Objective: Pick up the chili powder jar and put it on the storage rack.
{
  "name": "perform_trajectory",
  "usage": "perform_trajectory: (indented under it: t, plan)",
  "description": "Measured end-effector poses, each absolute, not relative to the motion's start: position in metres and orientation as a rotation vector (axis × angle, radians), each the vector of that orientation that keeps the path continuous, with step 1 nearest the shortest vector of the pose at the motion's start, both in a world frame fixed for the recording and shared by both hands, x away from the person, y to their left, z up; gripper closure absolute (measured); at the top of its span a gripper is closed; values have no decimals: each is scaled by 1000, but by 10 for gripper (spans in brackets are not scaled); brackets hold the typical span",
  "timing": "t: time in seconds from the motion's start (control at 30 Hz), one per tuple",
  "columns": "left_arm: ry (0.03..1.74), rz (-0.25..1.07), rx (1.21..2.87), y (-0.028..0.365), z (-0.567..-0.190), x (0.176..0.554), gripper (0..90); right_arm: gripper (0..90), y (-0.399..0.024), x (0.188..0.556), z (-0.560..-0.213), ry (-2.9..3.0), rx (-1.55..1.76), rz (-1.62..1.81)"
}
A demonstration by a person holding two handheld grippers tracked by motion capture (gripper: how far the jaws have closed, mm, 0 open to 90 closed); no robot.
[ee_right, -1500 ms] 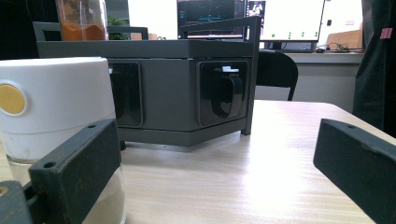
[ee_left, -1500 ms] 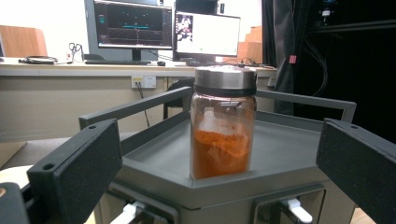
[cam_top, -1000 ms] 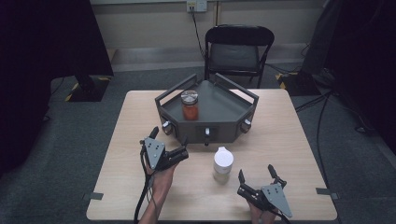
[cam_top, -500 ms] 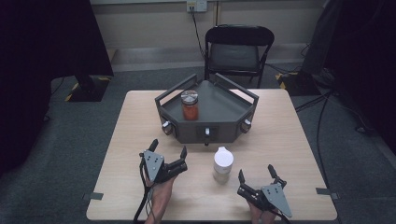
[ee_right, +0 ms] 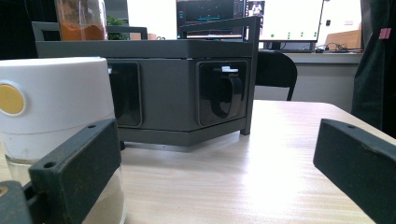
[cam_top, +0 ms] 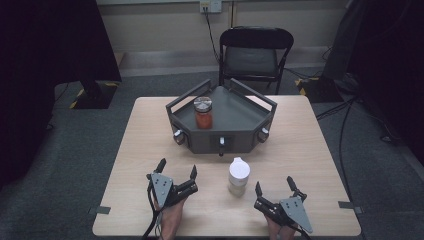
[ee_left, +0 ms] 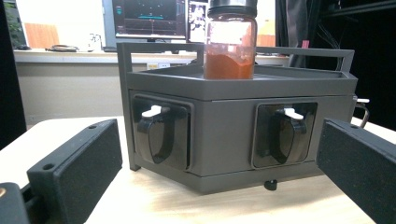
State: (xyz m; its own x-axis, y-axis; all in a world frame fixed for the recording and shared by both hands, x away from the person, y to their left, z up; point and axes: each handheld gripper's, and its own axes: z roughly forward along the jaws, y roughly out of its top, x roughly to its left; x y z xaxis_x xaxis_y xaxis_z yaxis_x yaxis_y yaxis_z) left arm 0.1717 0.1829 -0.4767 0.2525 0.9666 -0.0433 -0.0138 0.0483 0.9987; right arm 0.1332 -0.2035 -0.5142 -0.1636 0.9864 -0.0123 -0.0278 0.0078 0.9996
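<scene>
A: What sits nearest the person's edge of the table (cam_top: pixel 125 165)?

B: The two grippers. The left gripper (cam_top: pixel 176 173) rests low on the wood with its jaws spread wide and nothing between them. The right gripper (cam_top: pixel 276 190) lies near the front right edge, jaws likewise parted and empty. A hand shows beneath each one at the bottom of the high view.

A: And just beyond them?

B: A white-capped shaker jar (cam_top: pixel 238 176) stands upright on the table between the two grippers, closer to the right one but not touching it. In the right gripper view the jar (ee_right: pixel 51 121) rises just behind that gripper's left-hand jaw, with a yellow dot on its white cap and pale powder in the glass below. It stands outside the gap between the jaws.

A: Farther back?

B: A grey hexagonal rack (cam_top: pixel 235 125) sits mid-table, with rails around its top deck and recessed holders in its side faces. In the left gripper view two of those holders face the camera, and the rack (ee_left: pixel 224 126) lies straight ahead of the spread jaws, well apart from them.

A: Anything on top?

B: A glass jar of orange-red powder (cam_top: pixel 203 113) with a dark metal lid, upright on the deck's left part.

A: Behind the table?

B: A black folding chair (cam_top: pixel 255 52) against the wall.
</scene>
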Motion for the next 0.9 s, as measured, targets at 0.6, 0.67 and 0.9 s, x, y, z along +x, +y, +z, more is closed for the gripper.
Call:
perform_trajectory:
  t: [0.6, 0.67, 0.9]
  plan:
    - [1048, 1031, 1280, 184, -507, 158, 0, 0, -203, 133, -514, 1314, 1099, 1333]
    - [1044, 1063, 1277, 181, -510, 156, 0, 0, -203, 133, -514, 1313, 1100, 1334]
    - [1039, 1067, 1283, 180, -517, 156, 0, 0, -203, 133, -514, 1315, 1101, 1332]
